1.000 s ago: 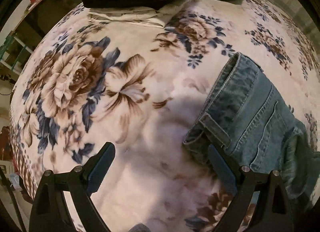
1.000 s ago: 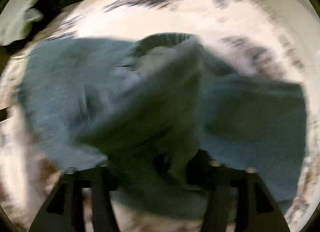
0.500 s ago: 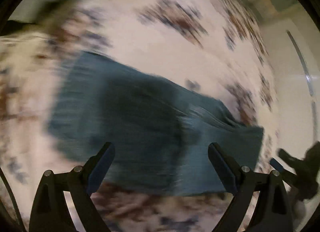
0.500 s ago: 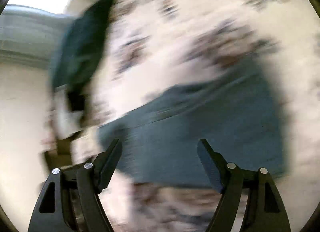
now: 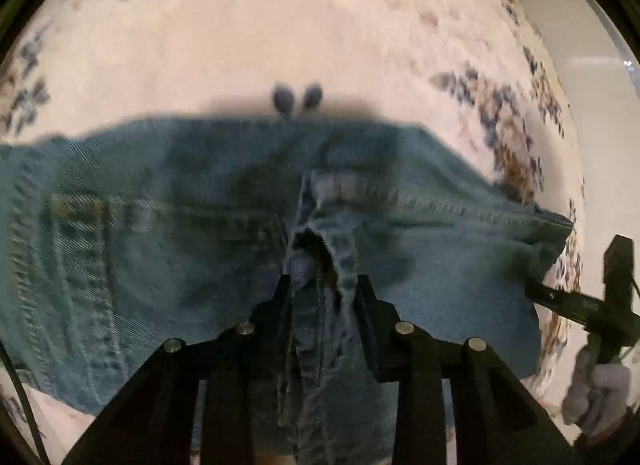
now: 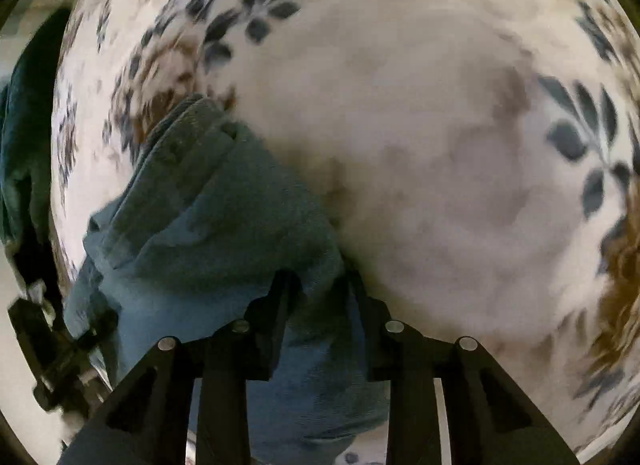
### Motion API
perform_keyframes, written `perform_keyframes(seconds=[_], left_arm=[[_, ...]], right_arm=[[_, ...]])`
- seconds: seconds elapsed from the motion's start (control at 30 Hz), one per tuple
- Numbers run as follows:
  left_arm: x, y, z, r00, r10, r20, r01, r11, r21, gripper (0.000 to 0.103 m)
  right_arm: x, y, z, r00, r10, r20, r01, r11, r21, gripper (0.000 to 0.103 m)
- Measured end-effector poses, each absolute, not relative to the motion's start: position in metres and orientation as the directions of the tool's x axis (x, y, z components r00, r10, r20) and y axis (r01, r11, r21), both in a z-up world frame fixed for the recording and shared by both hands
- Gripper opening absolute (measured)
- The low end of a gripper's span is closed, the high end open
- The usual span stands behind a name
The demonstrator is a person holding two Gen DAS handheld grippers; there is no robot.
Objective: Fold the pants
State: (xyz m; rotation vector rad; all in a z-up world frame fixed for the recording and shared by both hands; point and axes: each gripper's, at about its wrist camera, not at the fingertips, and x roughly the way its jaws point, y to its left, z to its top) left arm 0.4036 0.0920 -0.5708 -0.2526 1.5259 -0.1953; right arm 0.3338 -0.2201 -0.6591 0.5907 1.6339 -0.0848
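Blue denim pants (image 5: 160,225) lie across a cream floral blanket (image 5: 280,25). My left gripper (image 5: 324,285) points down onto them. Its jaws are closing, and a bunched ridge of denim by a stitched seam is pinched between the fingers (image 5: 282,297). In the right wrist view the pants (image 6: 208,201) fill the lower left, with a thick hemmed edge rising at the upper left. My right gripper (image 6: 318,281) is closing on the right-hand edge of that cloth, and denim fills the gap between its fingers (image 6: 280,293). Both views are blurred.
The floral blanket (image 6: 440,105) spreads wide beyond the pants. A dark green garment (image 6: 20,125) lies at the far left edge. A black tool frame (image 5: 600,305) with a pale gloved hand (image 5: 592,393) shows at the right rim of the left wrist view.
Both grippers swept across the blanket with wide jaws. They now stand over the pants with jaws drawn narrow around denim.
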Motion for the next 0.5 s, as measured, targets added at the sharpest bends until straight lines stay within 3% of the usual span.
perform_keyframes(seconds=[0.03,0.1,0.17,0.33,0.4,0.43,0.5], left_arm=[[0.406,0.094,-0.563,0.06,-0.299,-0.952,-0.033,0.953,-0.302,0.028],[0.41,0.099,-0.553,0.118,-0.293,-0.949,-0.032,0.954,-0.298,0.028],[0.418,0.103,-0.554,0.135,-0.273,-0.953,-0.026,0.96,-0.279,0.02],[0.41,0.132,-0.548,0.092,-0.345,-0.934,-0.127,0.926,-0.355,0.025],[0.388,0.143,-0.542,0.094,-0.395,-0.914,-0.171,0.898,-0.406,0.039],[0.376,0.146,-0.543,0.086,-0.424,-0.902,-0.201,0.879,-0.432,0.051],[0.354,0.148,-0.554,0.049,-0.481,-0.876,-0.257,0.841,-0.476,0.057]], right_arm=[[0.339,-0.214,-0.651,-0.046,0.314,-0.948,0.38,0.883,0.274,0.034],[0.349,-0.206,-0.633,-0.043,0.295,-0.954,0.31,0.912,0.268,0.054],[0.355,-0.204,-0.621,-0.006,0.288,-0.958,0.286,0.918,0.274,0.066],[0.348,-0.215,-0.615,0.01,0.347,-0.938,0.335,0.883,0.33,0.066],[0.325,-0.217,-0.61,0.021,0.369,-0.929,0.373,0.859,0.35,0.066],[0.309,-0.22,-0.606,0.036,0.381,-0.924,0.412,0.837,0.361,0.066],[0.286,-0.224,-0.608,0.061,0.409,-0.911,0.479,0.788,0.386,0.066]])
